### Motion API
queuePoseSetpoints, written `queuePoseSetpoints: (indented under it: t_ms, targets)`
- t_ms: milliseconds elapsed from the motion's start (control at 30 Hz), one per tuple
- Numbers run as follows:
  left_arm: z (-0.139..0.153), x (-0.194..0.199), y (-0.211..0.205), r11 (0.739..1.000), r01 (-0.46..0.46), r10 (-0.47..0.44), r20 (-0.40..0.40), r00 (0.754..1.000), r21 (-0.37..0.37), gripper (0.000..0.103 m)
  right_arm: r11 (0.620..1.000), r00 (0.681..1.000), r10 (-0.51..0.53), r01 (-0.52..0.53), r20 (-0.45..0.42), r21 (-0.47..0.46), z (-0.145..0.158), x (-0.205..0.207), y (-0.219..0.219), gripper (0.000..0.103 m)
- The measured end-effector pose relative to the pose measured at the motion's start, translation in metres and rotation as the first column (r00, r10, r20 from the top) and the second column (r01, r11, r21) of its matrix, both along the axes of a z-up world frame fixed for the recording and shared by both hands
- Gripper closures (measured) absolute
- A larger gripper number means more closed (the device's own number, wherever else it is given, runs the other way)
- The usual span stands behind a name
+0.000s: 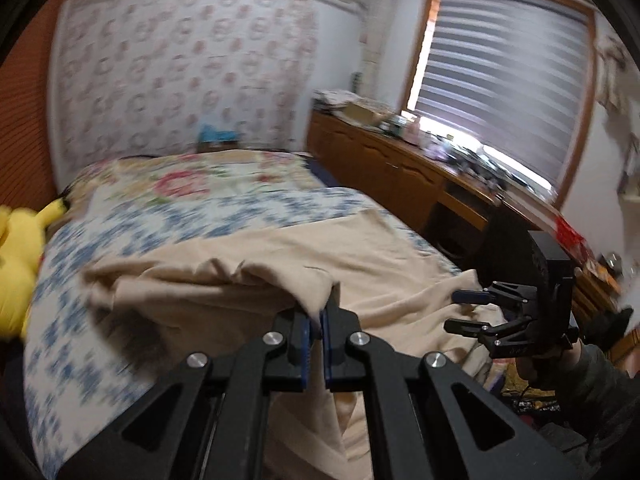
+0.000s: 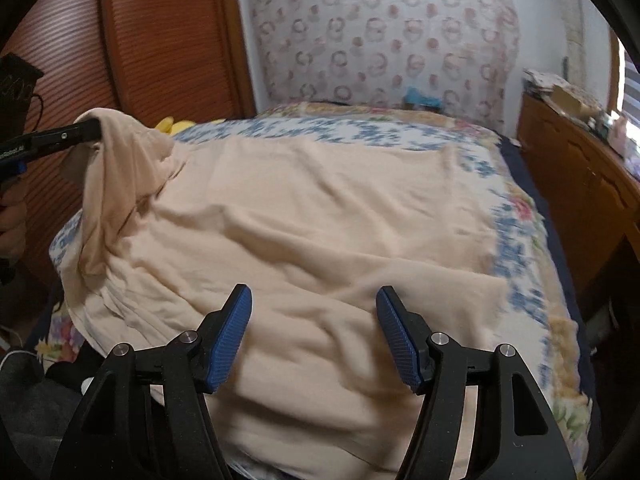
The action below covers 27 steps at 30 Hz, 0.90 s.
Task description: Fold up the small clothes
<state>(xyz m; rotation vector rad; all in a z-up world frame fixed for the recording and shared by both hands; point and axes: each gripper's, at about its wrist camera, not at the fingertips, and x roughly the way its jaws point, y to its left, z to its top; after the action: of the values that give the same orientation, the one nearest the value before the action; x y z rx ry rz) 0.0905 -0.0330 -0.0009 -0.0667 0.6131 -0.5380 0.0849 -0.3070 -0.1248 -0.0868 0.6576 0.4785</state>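
Nearest the left wrist camera, the left gripper [image 1: 320,312] has its blue-padded fingers pressed together on a pinch of the beige garment [image 2: 320,220], a bunched edge of which is raised off the bed while the rest trails down and away in folds. In the right wrist view that same raised corner drapes over the black fingers at the upper left, hanging above the garment's left edge. The remainder of the cloth lies spread and wrinkled over the flowered bedspread [image 2: 516,240], its far edge running roughly straight across and its right edge stopping short of the bedspread's blue-patterned border. The right gripper [image 2: 314,332] hangs just above the near part of the garment with its fingers spread wide and nothing between them. Bare bedspread shows beyond the far edge and along the right side. A yellow plush toy [image 1: 16,264] sits at the bed's left edge, a wooden dresser [image 1: 384,160] runs along the right below a window with blinds [image 1: 500,80], and a patterned wall hanging [image 2: 380,40] backs the bed.
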Motion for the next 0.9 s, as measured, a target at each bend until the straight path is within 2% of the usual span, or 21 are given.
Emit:
queuePoseSetpoints:
  t_ms: [300,700,900]
  targets:
    - [0.02,0.03,-0.107,0.984,0.17,-0.17,-0.006,0.985,0.042,0.102,0.995,0.996,-0.092,0.092,0.01,0.036,0.002,-0.019,-0.066,0.037]
    - [0.05,0.033,-0.22,0.948,0.303,-0.304,-0.004,0.953,0.097,0.102,0.983,0.986,-0.16,0.155,0.048,0.099,0.008,-0.042,-0.124,0.037]
    - [0.03,0.049,-0.248,0.938,0.333,-0.323,-0.109,0.94,0.096,0.101,0.979,0.982,-0.183,0.176,0.054,0.102,0.012,-0.045,-0.141,0.037]
